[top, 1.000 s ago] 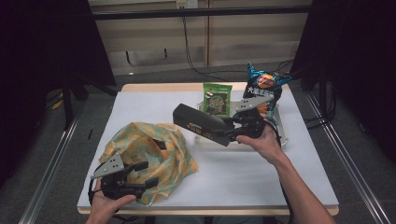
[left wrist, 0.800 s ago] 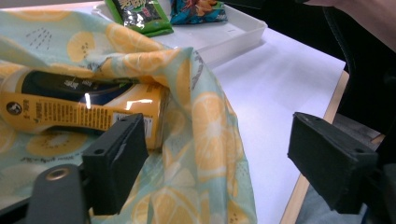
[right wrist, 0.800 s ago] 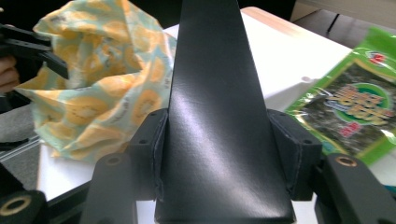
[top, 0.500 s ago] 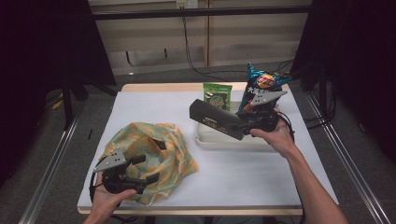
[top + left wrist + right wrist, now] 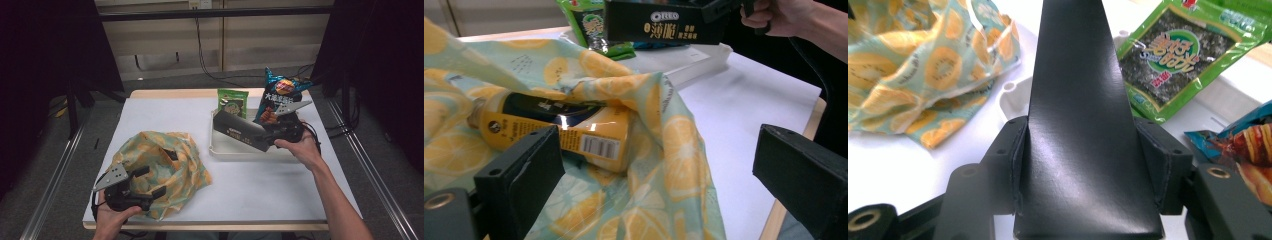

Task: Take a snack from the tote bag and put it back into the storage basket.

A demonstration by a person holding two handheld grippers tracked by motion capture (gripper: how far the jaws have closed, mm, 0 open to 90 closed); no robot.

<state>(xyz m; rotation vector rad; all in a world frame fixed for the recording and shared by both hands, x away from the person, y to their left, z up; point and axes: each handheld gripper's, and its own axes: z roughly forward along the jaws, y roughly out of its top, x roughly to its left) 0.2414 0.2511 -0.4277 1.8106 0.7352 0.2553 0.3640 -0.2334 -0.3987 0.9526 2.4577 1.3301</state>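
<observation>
A lemon-print cloth bag [image 5: 167, 157] lies at the table's front left, with a yellow bottle [image 5: 559, 127] on its side inside it. At the bag's near edge is my left gripper [image 5: 151, 183]; its jaws have just been opening and now stand wide apart, with cloth between them and no pad touching it. Further right, my right gripper [image 5: 271, 136] is shut on a black Oreo box [image 5: 239, 131] and holds it above the white tray [image 5: 220, 151]. In the right gripper view the box [image 5: 1083, 125] sits clamped between both pads.
A green seaweed packet [image 5: 232, 102] leans at the tray's far edge, and a blue chip bag [image 5: 280, 95] stands at its right end. White table surface [image 5: 260, 185] lies between the bag and the right forearm. Dark floor and rails surround the table.
The right gripper carried the black box right and toward the back, from beside the bag to over the tray. The left gripper stayed in place while its jaws spread wider.
</observation>
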